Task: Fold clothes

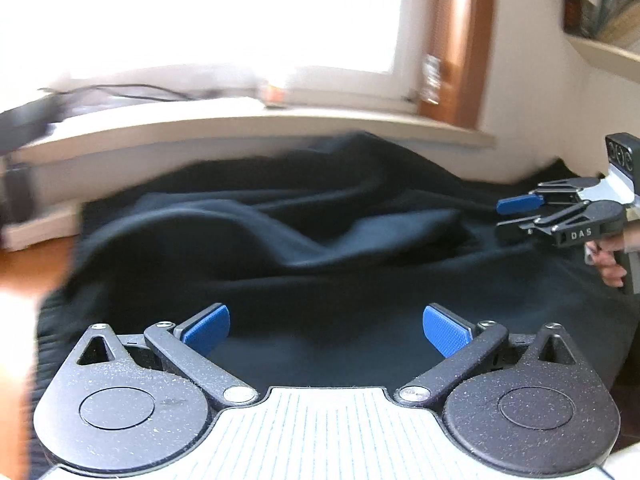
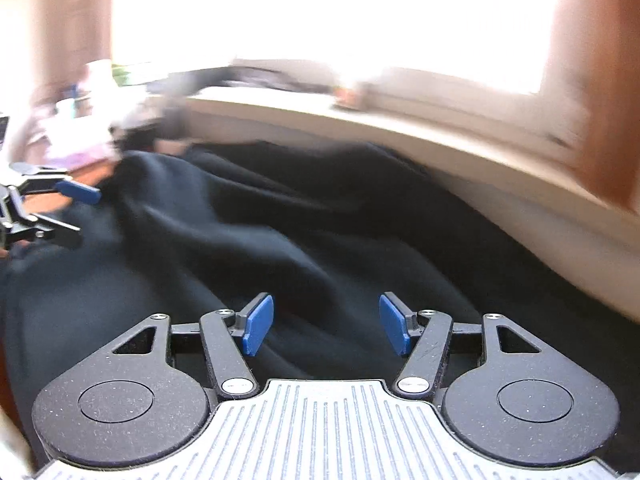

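Note:
A dark navy garment (image 1: 320, 240) lies rumpled in loose folds over the wooden surface, filling the middle of both views (image 2: 280, 232). My left gripper (image 1: 326, 330) hovers over its near part, open, blue pads wide apart with only cloth below. My right gripper (image 2: 326, 324) is open too, above the garment's near folds. Each gripper shows in the other's view: the right gripper (image 1: 506, 216) at the far right edge with a hand on its handle, the left gripper (image 2: 80, 214) at the far left. Both look open and hold nothing.
A pale window sill (image 1: 260, 128) runs along the back of the garment under a bright window. A cable and a dark object (image 1: 24, 124) lie on the sill at left. Bare wooden surface (image 1: 32, 264) shows left of the cloth. Blurred clutter (image 2: 72, 120) sits at far left.

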The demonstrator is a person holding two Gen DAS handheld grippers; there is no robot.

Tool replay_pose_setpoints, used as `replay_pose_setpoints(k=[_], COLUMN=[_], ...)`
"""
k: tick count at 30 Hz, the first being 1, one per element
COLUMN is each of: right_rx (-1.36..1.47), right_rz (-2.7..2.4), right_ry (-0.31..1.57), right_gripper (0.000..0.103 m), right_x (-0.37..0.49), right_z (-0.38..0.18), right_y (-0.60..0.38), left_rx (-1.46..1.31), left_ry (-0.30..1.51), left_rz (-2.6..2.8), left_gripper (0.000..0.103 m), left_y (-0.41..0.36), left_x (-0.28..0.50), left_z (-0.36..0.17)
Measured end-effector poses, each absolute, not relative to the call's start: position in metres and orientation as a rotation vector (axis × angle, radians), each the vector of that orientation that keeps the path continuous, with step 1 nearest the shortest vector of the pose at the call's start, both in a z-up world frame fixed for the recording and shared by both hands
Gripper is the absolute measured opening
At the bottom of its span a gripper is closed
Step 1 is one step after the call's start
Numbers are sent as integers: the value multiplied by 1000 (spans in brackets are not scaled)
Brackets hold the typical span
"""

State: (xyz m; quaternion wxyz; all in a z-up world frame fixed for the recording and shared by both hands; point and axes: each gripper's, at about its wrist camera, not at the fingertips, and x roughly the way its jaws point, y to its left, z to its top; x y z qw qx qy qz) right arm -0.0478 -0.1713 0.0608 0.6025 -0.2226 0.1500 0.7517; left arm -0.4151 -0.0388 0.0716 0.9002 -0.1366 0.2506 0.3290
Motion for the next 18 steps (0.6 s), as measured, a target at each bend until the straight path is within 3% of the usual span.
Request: replay_pose_setpoints(k=[9, 11, 12, 13, 18], right_rx=[-620, -673, -679, -666, -545], right_rz=[2007, 1984, 1980, 1982, 1996], right_ry=[320, 339, 364, 380, 384], right_gripper=[59, 47, 27, 13, 9], right_x=[-188, -202, -203, -202, -165], right_z=[56, 50, 47, 48, 89], right_y=[-72, -59, -55, -54, -88], left_rx=[-330, -337, -338, -339, -354], left_ry=[467, 457, 453, 449, 420], left_rz=[888, 922, 930, 939, 972], left_gripper=[103, 103, 103, 103, 103], left_y=[-23, -21, -20, -19, -14], left_x=[-515, -530, -533, -536, -550], left_z=[87, 88, 88, 87, 87])
